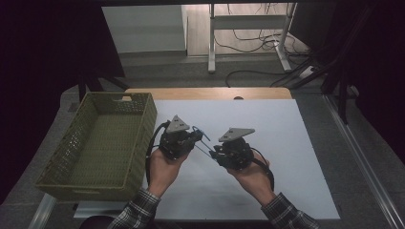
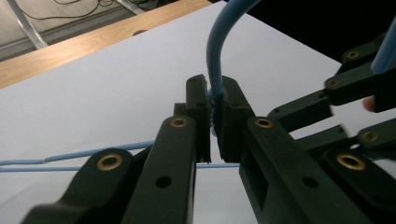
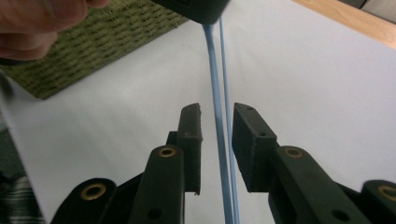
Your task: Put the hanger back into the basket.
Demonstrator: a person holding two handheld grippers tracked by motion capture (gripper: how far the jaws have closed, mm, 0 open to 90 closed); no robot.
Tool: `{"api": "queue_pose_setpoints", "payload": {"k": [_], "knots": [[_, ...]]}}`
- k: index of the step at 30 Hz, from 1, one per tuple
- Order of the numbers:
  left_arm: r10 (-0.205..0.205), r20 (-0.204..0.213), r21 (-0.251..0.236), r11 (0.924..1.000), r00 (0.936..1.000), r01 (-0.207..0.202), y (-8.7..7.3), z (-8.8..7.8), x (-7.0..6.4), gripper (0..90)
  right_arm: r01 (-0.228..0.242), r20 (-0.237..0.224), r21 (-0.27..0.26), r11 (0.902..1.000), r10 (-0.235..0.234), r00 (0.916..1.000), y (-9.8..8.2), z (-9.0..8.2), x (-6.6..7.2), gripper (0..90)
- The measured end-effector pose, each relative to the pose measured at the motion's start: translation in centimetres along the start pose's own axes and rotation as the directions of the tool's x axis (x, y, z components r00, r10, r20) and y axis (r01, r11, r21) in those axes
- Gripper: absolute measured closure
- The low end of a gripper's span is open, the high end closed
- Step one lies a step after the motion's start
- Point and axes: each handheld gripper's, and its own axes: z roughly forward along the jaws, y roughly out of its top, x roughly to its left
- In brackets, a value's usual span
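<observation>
Centre frame, the left gripper [image 2: 213, 114] clamps a thin, limp light-blue plastic cable tie [image 2: 215, 51]. The right gripper's [image 3: 217, 140] jaws stand released around its doubled strands. It likely handles light and slippery; grip near the ends.

Two hands hold two grippers close together.
The left gripper [image 1: 197, 135] is squeezed tight; the right gripper [image 1: 213, 151] has a small gap.

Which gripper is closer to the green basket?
Left. The left gripper is just right of the basket, near its wall. The right gripper is farther right, beyond the left one, over the white sheet.
</observation>
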Motion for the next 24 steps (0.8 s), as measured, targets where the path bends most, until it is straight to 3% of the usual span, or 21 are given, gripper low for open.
{"api": "queue_pose_setpoints", "payload": {"k": [5,6,9,10,12,13,15,17,19,20,21,23,24], "knots": [[0.005,0.009,0.011,0.9999,0.9999,-0.005,0.1,0.3,-0.3,85.5,0.025,0.048,0.016,0.9996,-0.025,0.9985,0.1,0.8,0.3,74.6],[0.003,0.013,0.013,0.9999,0.9999,-0.003,0.1,0.3,-0.3,85.4,0.04,0.074,0.021,0.999,-0.042,0.9964,0.0,1.1,0.4,79.9],[0.014,0.012,0.019,0.9997,0.9998,-0.014,0.1,0.3,-0.5,85.3,0.043,0.068,0.026,0.9987,-0.045,0.9967,-0.1,1.2,0.3,84.9],[0.017,0.024,0.023,0.9996,0.9995,-0.018,0.1,0.3,-0.5,85.1,0.072,0.057,0.034,0.9968,-0.074,0.9956,-0.3,1.2,0.5,87.0],[0.033,0.054,0.021,0.9992,0.998,-0.034,0.1,0.0,-0.3,84.3,0.087,0.054,0.025,0.9959,-0.088,0.9946,-0.4,1.0,0.5,87.4],[0.033,0.054,0.021,0.9992,0.998,-0.034,0.1,0.0,-0.3,83.9,0.075,0.017,0.024,0.9969,-0.076,0.997,-0.4,0.8,0.3,87.4],[0.038,0.066,0.019,0.9991,0.9971,-0.039,0.1,-0.4,-0.2,75.7,0.059,-0.022,0.018,0.9981,-0.058,0.9981,-0.4,0.3,0.0,87.4],[0.039,0.087,0.026,0.9988,0.9954,-0.041,0.2,-1.1,0.2,66.1,0.063,-0.031,0.013,0.9979,-0.063,0.9976,-0.4,0.1,-0.1,87.4],[0.045,0.114,0.042,0.9978,0.9925,-0.05,0.2,-2.2,0.8,55.4,0.055,-0.084,-0.002,0.9985,-0.055,0.995,-0.4,-0.6,-0.4,87.4],[0.045,0.114,0.042,0.9978,0.9925,-0.05,0.2,-2.2,0.8,50.3,0.055,-0.084,-0.002,0.9985,-0.055,0.995,-0.4,-0.6,-0.4,87.4],[0.051,0.12,0.055,0.9968,0.9915,-0.058,0.2,-2.5,1.0,47.3,0.07,-0.108,-0.002,0.9975,-0.07,0.9917,-0.4,-1.1,-0.3,87.4],[0.105,0.122,0.082,0.9899,0.987,-0.115,-0.1,-3.5,1.0,42.9,0.086,-0.118,0.005,0.9963,-0.085,0.9894,-0.4,-1.4,-0.3,87.4],[0.105,0.122,0.082,0.9899,0.987,-0.115,-0.1,-3.5,1.0,41.3,0.086,-0.118,0.005,0.9963,-0.085,0.9894,-0.4,-1.4,-0.3,87.4]]}}
